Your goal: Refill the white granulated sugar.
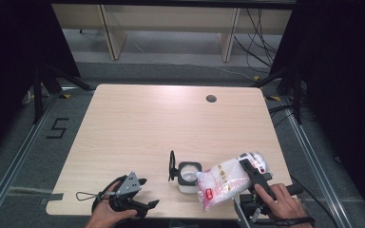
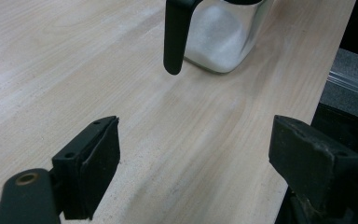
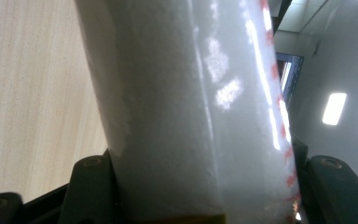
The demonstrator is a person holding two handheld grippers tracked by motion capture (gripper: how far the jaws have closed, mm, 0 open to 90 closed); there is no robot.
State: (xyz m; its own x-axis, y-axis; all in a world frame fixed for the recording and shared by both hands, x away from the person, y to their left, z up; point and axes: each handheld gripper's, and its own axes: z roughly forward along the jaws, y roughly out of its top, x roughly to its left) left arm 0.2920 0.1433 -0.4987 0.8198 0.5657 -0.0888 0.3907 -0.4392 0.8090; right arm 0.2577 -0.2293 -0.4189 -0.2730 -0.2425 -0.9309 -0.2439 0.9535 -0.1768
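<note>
The right gripper, at the lower right of the high view, is clamped on a white bag of granules, whose body is seen squeezed between the two jaws in the right gripper view. The bag is held tilted, its lower end just beside the open mouth of a clear jar with a black hinged lid, low and centre in the frame. White granules are already seen in the jar, so pouring is judged to be under way, though a stream cannot be made out; how much is left in the bag cannot be told. The left gripper, at the lower left, is held with jaws wide apart on nothing. The jar stands near the table's front edge, while open room lies across the upper tabletop.
</note>
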